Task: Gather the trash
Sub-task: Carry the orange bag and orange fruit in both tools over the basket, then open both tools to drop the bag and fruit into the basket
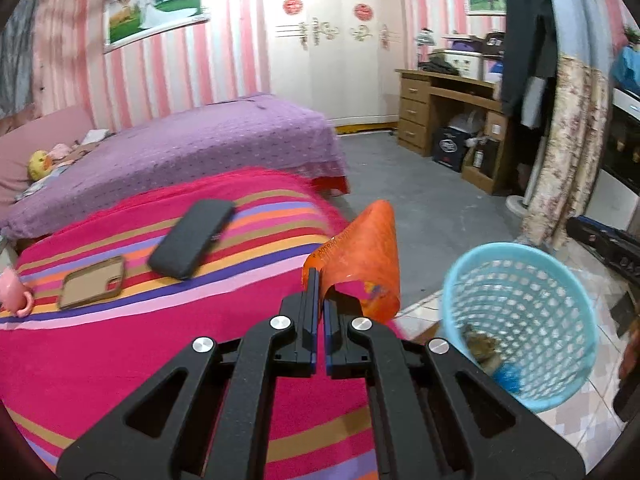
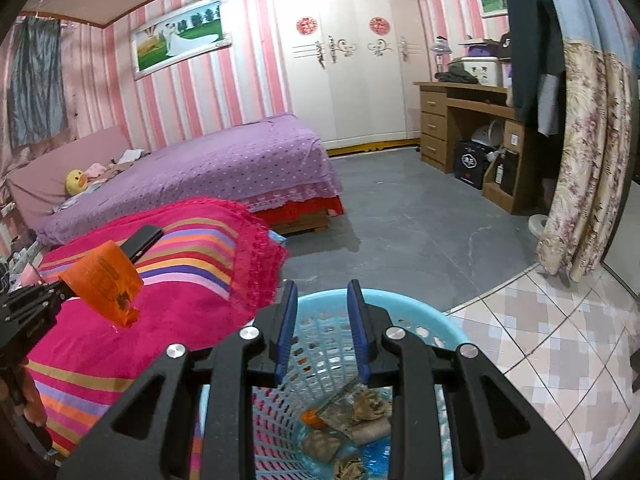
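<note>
Setting: a bedroom with pink striped walls; a purple bed point(image 1: 192, 140) lies far left, and a striped blanket point(image 1: 140, 340) covers a near surface on the left
Left gripper point(image 1: 320, 300): its fingers are pressed fully together on the lower edge of an orange wrapper point(image 1: 360, 264), so the wrapper stands up and forward from the tips, clear of the blanket
Why held so: pinching one edge keeps the light, crumpled plastic from slipping, and leaves it free to drop once let go
Blue basket point(image 1: 520, 320): a perforated plastic bin to the right of the wrapper in the left wrist view, tilted with its mouth open toward the camera
Right gripper point(image 2: 322, 330): its fingers stand a little apart, with the near rim of the basket between them; it appears to grip that rim, probably to steady and tip the bin to receive trash
Basket contents: brown crumpled scraps point(image 2: 360, 412) and bits of blue and orange packaging already lie at the bottom
Not trash, by the look of it: a dark phone point(image 1: 192, 240) and a clear phone case point(image 1: 92, 282) rest on the blanket, left of the wrapper
Stage, as judged: the wrapper is near the basket but not yet over its mouth
</note>
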A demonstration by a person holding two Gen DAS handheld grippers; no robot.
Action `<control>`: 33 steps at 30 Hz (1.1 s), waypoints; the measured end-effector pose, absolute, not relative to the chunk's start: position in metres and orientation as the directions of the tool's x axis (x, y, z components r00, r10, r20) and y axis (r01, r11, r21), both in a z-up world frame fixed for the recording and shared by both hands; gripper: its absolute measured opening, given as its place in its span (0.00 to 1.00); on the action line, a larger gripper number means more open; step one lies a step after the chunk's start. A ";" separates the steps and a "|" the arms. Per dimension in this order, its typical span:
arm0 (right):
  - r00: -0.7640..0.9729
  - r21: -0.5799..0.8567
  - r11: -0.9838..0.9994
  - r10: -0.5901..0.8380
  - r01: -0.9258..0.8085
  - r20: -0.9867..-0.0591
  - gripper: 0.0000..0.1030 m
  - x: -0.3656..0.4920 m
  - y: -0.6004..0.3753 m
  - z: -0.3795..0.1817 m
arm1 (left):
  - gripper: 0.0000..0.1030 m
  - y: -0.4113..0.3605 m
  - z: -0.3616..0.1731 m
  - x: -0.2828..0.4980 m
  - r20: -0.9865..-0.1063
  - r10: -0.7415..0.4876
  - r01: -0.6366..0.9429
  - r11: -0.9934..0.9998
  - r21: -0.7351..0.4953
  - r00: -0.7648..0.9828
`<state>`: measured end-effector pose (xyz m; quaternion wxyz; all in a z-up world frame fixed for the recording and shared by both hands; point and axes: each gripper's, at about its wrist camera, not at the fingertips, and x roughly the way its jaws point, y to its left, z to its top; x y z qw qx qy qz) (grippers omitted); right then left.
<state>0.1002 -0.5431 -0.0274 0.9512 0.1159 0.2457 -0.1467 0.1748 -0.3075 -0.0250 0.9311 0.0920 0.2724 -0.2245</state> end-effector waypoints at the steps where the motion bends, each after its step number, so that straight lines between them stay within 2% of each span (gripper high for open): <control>1: 0.833 0.142 0.928 -0.233 0.345 -0.501 0.26 0.099 -0.545 -0.028 | 0.00 -0.319 -0.025 0.171 -0.549 -0.389 0.489 0.871 0.043 0.740; 6: 0.821 0.132 0.911 -0.279 0.390 -0.499 0.28 0.090 -0.560 -0.029 | 0.00 -0.359 -0.023 0.154 -0.541 -0.456 0.563 0.825 0.041 0.707; 9: 0.814 0.144 0.894 -0.308 0.425 -0.493 0.45 0.082 -0.573 -0.029 | 0.00 -0.379 -0.024 0.146 -0.540 -0.478 0.593 0.804 0.049 0.693; 12: 0.811 0.169 0.873 -0.331 0.457 -0.482 0.52 0.071 -0.588 -0.029 | 0.00 -0.398 -0.033 0.146 -0.568 -0.490 0.617 0.786 0.040 0.661; 14: 0.809 0.180 0.863 -0.343 0.472 -0.477 0.55 0.065 -0.594 -0.030 | 0.05 -0.409 -0.040 0.146 -0.588 -0.485 0.628 0.776 0.050 0.647; 15: 0.808 0.183 0.860 -0.347 0.477 -0.476 0.57 0.063 -0.596 -0.030 | 0.17 -0.413 -0.044 0.146 -0.596 -0.478 0.629 0.775 0.059 0.645; 16: 0.808 0.185 0.858 -0.350 0.480 -0.475 0.57 0.063 -0.598 -0.030 | 0.38 -0.417 -0.048 0.145 -0.605 -0.470 0.629 0.774 0.067 0.643; 18: 0.809 0.191 0.855 -0.351 0.482 -0.471 0.58 0.060 -0.600 -0.029 | 0.58 -0.420 -0.056 0.144 -0.609 -0.459 0.623 0.779 0.074 0.647; 20: 0.812 0.190 0.857 -0.350 0.479 -0.467 0.61 0.059 -0.598 -0.028 | 0.66 -0.419 -0.059 0.145 -0.606 -0.446 0.614 0.784 0.091 0.659; 22: 0.812 0.181 0.861 -0.350 0.475 -0.466 0.66 0.059 -0.597 -0.028 | 0.81 -0.414 -0.061 0.147 -0.603 -0.416 0.588 0.801 0.111 0.681; 27: 0.821 0.182 0.868 -0.340 0.461 -0.458 0.74 0.059 -0.591 -0.026 | 0.92 -0.382 -0.052 0.155 -0.552 -0.347 0.501 0.852 0.153 0.758; 33: 0.837 0.180 0.884 -0.316 0.431 -0.447 0.80 0.062 -0.578 -0.024 | 0.94 -0.331 -0.030 0.162 -0.494 -0.287 0.407 0.901 0.152 0.821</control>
